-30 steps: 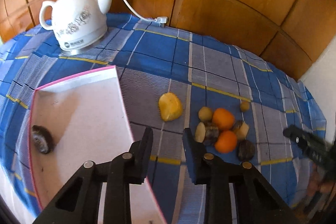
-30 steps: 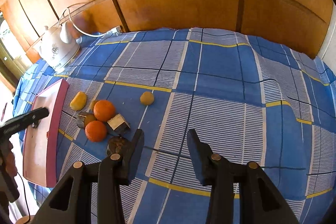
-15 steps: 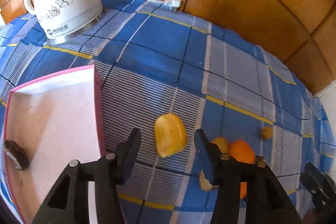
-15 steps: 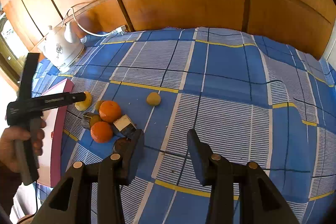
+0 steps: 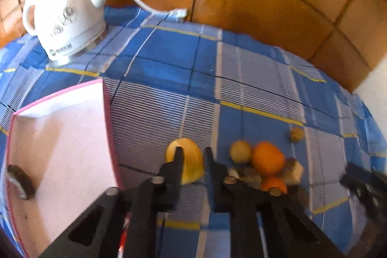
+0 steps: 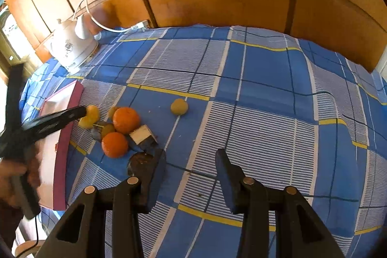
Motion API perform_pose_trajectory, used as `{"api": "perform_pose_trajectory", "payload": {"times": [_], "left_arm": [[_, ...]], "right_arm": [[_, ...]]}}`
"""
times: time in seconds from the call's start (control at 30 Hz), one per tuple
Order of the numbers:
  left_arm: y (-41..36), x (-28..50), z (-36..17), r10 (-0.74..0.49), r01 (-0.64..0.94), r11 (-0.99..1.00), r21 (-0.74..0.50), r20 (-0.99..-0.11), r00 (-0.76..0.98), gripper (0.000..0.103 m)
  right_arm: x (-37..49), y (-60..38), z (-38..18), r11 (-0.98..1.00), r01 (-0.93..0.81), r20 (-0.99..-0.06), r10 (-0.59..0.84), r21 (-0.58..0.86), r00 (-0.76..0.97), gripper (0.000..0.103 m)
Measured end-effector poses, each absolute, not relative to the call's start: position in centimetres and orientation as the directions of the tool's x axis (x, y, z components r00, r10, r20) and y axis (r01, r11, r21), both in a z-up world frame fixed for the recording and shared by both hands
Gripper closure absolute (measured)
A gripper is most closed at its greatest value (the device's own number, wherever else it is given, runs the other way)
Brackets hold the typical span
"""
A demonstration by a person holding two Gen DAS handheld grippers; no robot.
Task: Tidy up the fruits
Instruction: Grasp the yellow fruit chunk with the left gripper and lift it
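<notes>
My left gripper (image 5: 192, 156) has its two fingers on either side of a yellow fruit (image 5: 192, 161) on the blue checked cloth, narrowed around it; contact looks made. The same fruit (image 6: 90, 115) shows at the left gripper's tip in the right wrist view. A pile of two oranges (image 6: 125, 119), small yellow fruits and brown pieces lies just right of it. A lone small yellow fruit (image 6: 179, 106) lies apart. My right gripper (image 6: 191, 161) is open and empty, above the cloth near a dark fruit (image 6: 137, 162).
A pink-edged white tray (image 5: 60, 137) lies at the left with one dark fruit (image 5: 18, 181) in it. A white electric kettle (image 5: 65, 25) with its cord stands at the back left. Wooden panels back the table.
My left gripper moved forward and down onto the yellow fruit, and its fingers closed in around it. The right gripper stayed nearly still and open.
</notes>
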State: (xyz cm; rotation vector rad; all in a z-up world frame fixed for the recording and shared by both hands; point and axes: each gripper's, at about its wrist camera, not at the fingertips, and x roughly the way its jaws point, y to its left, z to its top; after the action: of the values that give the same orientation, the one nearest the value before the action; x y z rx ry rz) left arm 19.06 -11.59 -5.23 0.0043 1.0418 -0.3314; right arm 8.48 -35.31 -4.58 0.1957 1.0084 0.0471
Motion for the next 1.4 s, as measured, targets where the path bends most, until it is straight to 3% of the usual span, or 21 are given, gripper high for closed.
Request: {"api": "perform_pose_trajectory", "payload": {"times": [0.07,0.3,0.43,0.57,0.67,0.73,0.8,0.93,1.0,1.07,1.2,1.4], "left_arm": [[-11.5,17.4,-4.5,-0.299,0.322,0.934,-0.156,-0.834,0.464,0.095],[-10.9,13.2,-3.5,-0.412,0.418,0.879,-0.227,-0.804,0.429,0.095],[-10.3,13.5,-3.6,-0.400,0.418,0.881,-0.222,-0.821,0.407,0.095],[-10.9,15.3,-3.6,-0.321,0.412,0.901,-0.136,-0.848,0.422,0.093],[-11.8,17.4,-4.1,-0.287,0.412,0.904,-0.111,-0.874,0.392,0.084],[-12.6,18.8,-4.7,-0.257,0.418,0.904,-0.086,-0.891,0.374,0.061],[-13.0,19.8,-5.3,-0.207,0.400,0.916,-0.042,-0.902,0.380,0.050],[-13.6,21.3,-7.5,-0.139,0.394,0.919,0.002,-0.934,0.330,0.052],[-13.8,21.5,-8.5,-0.118,0.398,0.917,0.019,-0.941,0.317,0.063],[-13.6,21.1,-8.5,-0.122,0.408,0.912,0.040,-0.924,0.364,0.067],[-12.5,20.3,-7.8,-0.160,0.392,0.920,0.009,-0.904,0.395,0.073],[-11.4,15.6,-4.3,-0.299,0.434,0.897,-0.083,-0.837,0.458,0.074]], "right_arm": [[8.5,-35.4,-4.7,0.982,0.058,-0.838,0.122,0.180,0.532,0.060],[8.2,-35.8,-4.9,0.984,0.088,-0.847,0.087,0.156,0.524,0.060],[8.1,-36.0,-4.6,0.982,0.089,-0.842,0.093,0.165,0.532,0.060],[8.2,-35.9,-4.5,0.982,0.085,-0.841,0.098,0.168,0.533,0.060],[8.2,-35.8,-4.4,0.982,0.075,-0.839,0.110,0.176,0.533,0.060],[8.2,-35.8,-4.4,0.981,0.073,-0.838,0.115,0.181,0.534,0.060],[8.3,-35.9,-4.5,0.979,0.077,-0.837,0.121,0.191,0.534,0.060],[8.4,-36.2,-4.5,0.974,0.089,-0.834,0.131,0.210,0.536,0.060],[8.5,-36.3,-4.5,0.973,0.093,-0.835,0.131,0.213,0.535,0.060],[8.5,-36.3,-4.5,0.972,0.094,-0.835,0.131,0.213,0.535,0.060],[8.4,-36.4,-4.5,0.973,0.098,-0.835,0.126,0.210,0.535,0.060],[8.4,-36.8,-4.5,0.972,0.114,-0.834,0.112,0.204,0.541,0.060]]}}
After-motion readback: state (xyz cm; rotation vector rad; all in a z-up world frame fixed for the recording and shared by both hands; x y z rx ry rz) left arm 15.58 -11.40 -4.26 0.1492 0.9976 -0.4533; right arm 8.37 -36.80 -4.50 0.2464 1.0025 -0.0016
